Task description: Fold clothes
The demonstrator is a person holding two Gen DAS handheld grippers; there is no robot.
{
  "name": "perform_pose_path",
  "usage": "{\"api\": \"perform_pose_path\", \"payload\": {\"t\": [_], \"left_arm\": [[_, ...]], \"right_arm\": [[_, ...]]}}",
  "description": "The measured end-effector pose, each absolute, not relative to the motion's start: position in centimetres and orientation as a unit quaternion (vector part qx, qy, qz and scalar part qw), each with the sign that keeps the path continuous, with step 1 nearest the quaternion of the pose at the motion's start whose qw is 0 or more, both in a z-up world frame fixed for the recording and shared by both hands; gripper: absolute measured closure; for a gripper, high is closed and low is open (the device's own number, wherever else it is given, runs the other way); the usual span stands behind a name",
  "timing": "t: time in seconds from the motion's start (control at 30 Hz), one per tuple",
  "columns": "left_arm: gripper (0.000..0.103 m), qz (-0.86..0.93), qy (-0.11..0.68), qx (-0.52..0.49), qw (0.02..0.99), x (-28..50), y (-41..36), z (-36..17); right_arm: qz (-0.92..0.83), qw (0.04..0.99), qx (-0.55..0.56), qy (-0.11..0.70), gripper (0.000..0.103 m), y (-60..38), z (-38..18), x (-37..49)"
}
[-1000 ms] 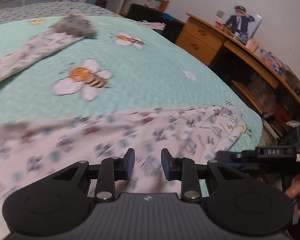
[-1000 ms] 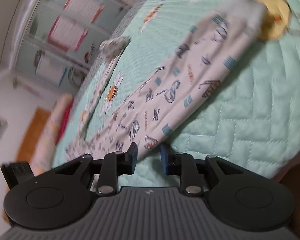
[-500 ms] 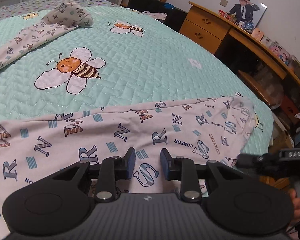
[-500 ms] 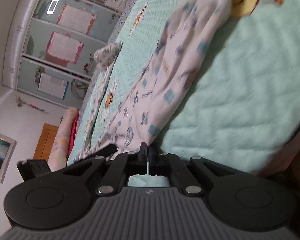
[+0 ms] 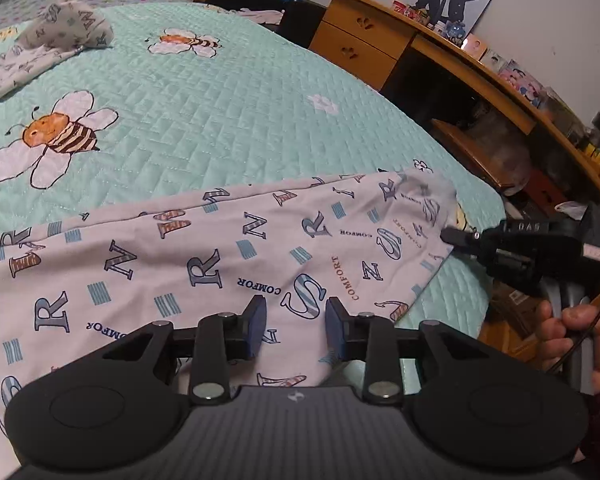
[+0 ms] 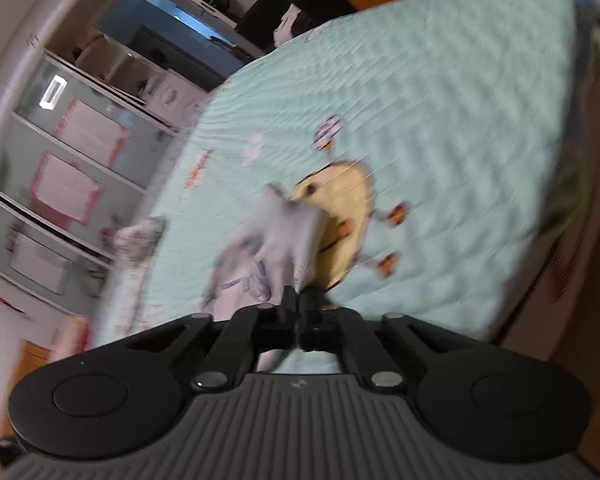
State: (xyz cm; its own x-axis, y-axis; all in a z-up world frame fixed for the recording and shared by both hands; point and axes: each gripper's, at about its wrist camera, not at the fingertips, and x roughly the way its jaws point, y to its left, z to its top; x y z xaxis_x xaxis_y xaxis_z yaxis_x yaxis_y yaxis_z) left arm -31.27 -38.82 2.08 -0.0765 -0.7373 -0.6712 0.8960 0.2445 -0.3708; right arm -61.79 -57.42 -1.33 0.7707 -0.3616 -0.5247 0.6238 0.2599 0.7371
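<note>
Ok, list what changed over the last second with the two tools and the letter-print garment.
The right tool went from open to shut on the letter-print garment, pinching its end and lifting it off the bedspread, so the cloth bunches up. The left tool stayed open over the garment, gripping nothing. The second printed piece stayed where it was.
</note>
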Motion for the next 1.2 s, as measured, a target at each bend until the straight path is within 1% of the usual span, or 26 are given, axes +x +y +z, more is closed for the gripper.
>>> {"api": "perform_pose_path", "payload": {"t": [0.13, 0.2, 0.23, 0.27, 0.33, 0.37, 0.43, 0.5, 0.63, 0.77, 0.83, 0.93, 1.0, 1.03, 1.07, 1.2], "left_arm": [[0.069, -0.608, 0.419, 0.074, 0.67, -30.2, -37.8, 3.1], [0.068, -0.609, 0.415, 0.049, 0.674, -29.3, -36.5, 4.1], [0.068, -0.606, 0.413, 0.038, 0.678, -28.6, -35.6, 4.6], [0.068, -0.602, 0.412, 0.027, 0.683, -27.8, -34.8, 5.2], [0.067, -0.584, 0.402, 0.01, 0.705, -25.8, -33.1, 6.5], [0.065, -0.57, 0.398, 0.004, 0.719, -24.6, -32.3, 7.2], [0.062, -0.548, 0.391, -0.011, 0.739, -22.3, -30.8, 8.3], [0.061, -0.524, 0.389, -0.015, 0.757, -19.8, -29.7, 9.0], [0.061, -0.469, 0.385, -0.011, 0.795, -15.2, -28.5, 9.2], [0.058, -0.397, 0.411, -0.036, 0.82, -10.9, -27.2, 7.4], [0.058, -0.371, 0.433, -0.044, 0.82, -9.3, -26.9, 5.9], [0.058, -0.358, 0.446, -0.06, 0.818, -7.5, -26.2, 4.5], [0.058, -0.361, 0.44, -0.073, 0.819, -6.8, -25.7, 4.2], [0.058, -0.365, 0.436, -0.08, 0.819, -6.6, -25.5, 4.2], [0.058, -0.368, 0.438, -0.087, 0.816, -6.4, -25.4, 4.0], [0.058, -0.38, 0.441, -0.097, 0.807, -5.9, -25.2, 3.2]], "right_arm": [[-0.32, 0.772, 0.535, 0.12, 0.103, -57.4, -1.2, -62.7], [-0.346, 0.766, 0.529, 0.117, 0.092, -56.9, -0.2, -62.9], [-0.365, 0.768, 0.512, 0.119, 0.084, -56.6, 0.6, -62.6], [-0.386, 0.774, 0.487, 0.122, 0.081, -56.1, 1.6, -62.2], [-0.425, 0.782, 0.437, 0.128, 0.081, -55.2, 3.6, -61.4], [-0.444, 0.785, 0.411, 0.13, 0.081, -54.8, 4.6, -61.0], [-0.422, 0.811, 0.385, 0.125, 0.081, -54.7, 6.4, -58.9], [-0.371, 0.842, 0.368, 0.135, 0.081, -54.9, 7.9, -55.3], [-0.264, 0.884, 0.347, 0.171, 0.08, -56.2, 9.5, -45.3], [-0.194, 0.888, 0.371, 0.189, 0.078, -59.3, 9.2, -34.8], [-0.16, 0.876, 0.419, 0.176, 0.078, -60.9, 8.8, -30.5], [-0.146, 0.876, 0.433, 0.155, 0.078, -62.6, 9.5, -24.2], [-0.137, 0.875, 0.442, 0.14, 0.069, -63.7, 9.9, -19.9], [-0.132, 0.875, 0.447, 0.133, 0.06, -64.3, 10.2, -17.8], [-0.14, 0.875, 0.442, 0.14, 0.055, -65.1, 9.8, -16.2], [-0.196, 0.873, 0.406, 0.186, 0.055, -68.9, 7.2, -10.5]]}}
